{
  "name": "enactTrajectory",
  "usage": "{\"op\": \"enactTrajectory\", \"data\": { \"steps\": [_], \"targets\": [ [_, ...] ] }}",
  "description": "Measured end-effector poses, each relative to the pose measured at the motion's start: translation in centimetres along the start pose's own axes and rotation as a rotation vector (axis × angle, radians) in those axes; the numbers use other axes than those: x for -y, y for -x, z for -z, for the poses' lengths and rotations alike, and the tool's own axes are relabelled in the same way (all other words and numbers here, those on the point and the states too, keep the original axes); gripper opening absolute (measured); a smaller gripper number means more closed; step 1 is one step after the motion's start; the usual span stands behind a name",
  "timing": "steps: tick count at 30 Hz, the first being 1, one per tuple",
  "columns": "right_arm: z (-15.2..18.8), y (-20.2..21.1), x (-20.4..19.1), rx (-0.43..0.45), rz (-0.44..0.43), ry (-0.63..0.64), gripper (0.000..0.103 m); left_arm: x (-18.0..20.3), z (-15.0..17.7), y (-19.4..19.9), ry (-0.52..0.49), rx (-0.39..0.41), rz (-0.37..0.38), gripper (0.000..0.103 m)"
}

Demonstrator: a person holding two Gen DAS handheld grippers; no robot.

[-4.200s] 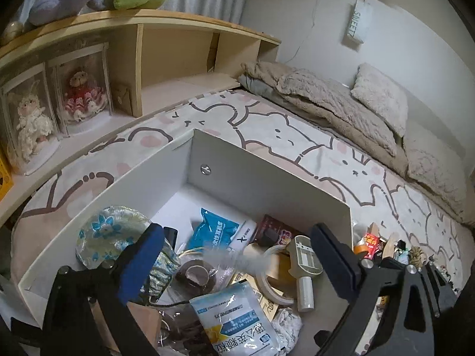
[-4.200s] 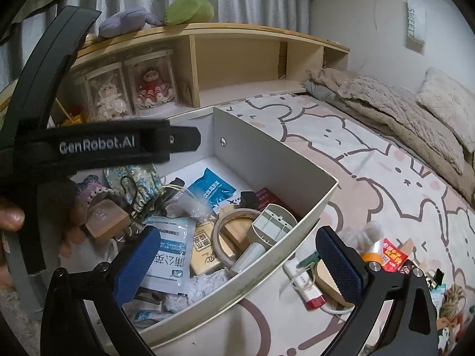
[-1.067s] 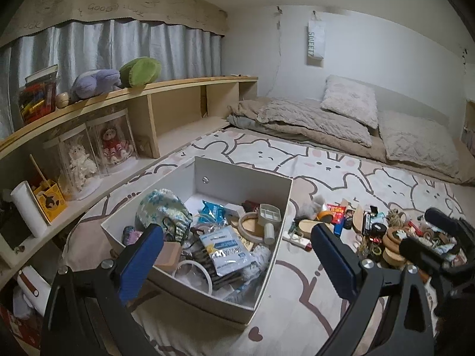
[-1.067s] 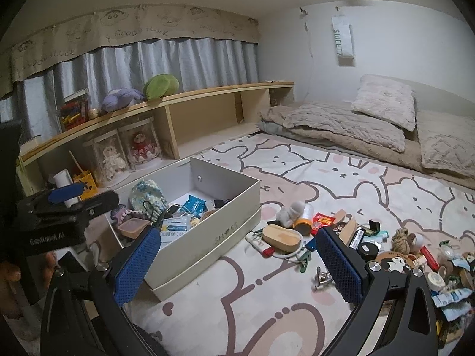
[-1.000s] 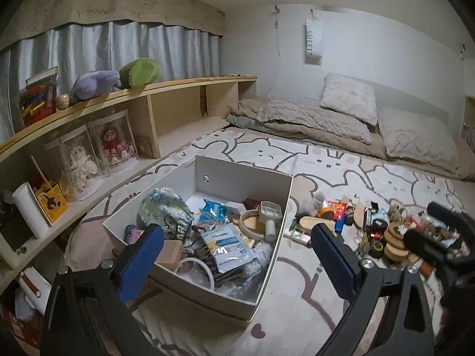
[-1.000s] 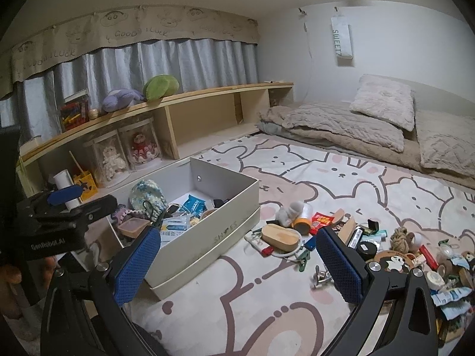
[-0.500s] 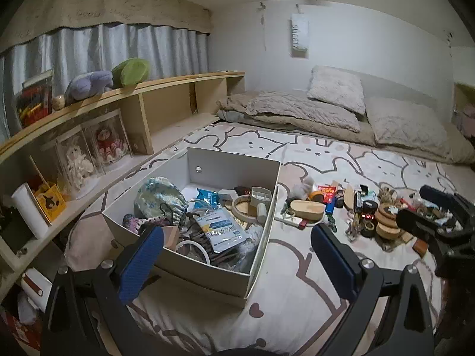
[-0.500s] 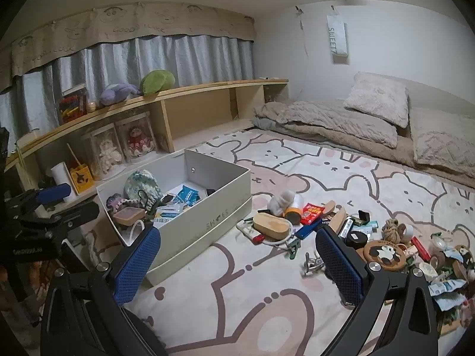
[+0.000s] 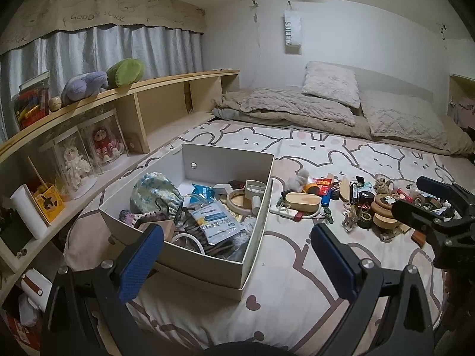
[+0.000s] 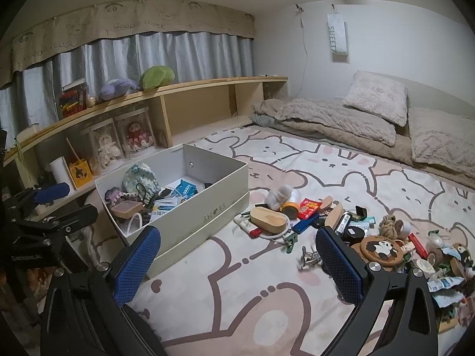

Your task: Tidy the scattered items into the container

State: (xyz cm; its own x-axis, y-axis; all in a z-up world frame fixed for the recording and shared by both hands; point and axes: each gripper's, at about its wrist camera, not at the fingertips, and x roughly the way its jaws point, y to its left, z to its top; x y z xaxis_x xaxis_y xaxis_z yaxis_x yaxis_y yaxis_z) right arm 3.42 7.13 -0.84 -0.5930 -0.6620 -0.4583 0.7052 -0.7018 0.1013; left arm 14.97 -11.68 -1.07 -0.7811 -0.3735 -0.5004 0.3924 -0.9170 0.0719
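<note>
Clutter [image 10: 341, 222] lies scattered on the patterned bed cover [image 10: 267, 311], just right of the white container [image 9: 258, 225], which already holds many things. Both the left gripper [image 9: 237, 255] and right gripper [image 10: 237, 255] hang above the bed with jaws released, empty.

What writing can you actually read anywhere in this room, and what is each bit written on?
"SWEET": white hanging banner on the wall.
"GOOD LUCK": beige curtain valance, repeated along it.
"SHOES", with a heart for the O: side of the white box.
"GenRobot.AI", dim: left claw.
Blue-and-white packets in the box: print too small to read.
</note>
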Motion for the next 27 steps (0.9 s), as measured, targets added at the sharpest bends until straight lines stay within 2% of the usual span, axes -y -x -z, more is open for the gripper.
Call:
{"op": "enactTrajectory", "data": {
  "steps": [7,27],
  "targets": [
    [0.2,-0.1,0.2,-0.003,-0.004,-0.006,0.103,0.7,0.1,0.3,-0.029,0.005,0.002,0.100],
    [0.3,-0.1,0.3,-0.008,-0.001,-0.010,0.103,1.1,0.2,0.3,-0.032,-0.002,0.011,0.100]
  ]
}}
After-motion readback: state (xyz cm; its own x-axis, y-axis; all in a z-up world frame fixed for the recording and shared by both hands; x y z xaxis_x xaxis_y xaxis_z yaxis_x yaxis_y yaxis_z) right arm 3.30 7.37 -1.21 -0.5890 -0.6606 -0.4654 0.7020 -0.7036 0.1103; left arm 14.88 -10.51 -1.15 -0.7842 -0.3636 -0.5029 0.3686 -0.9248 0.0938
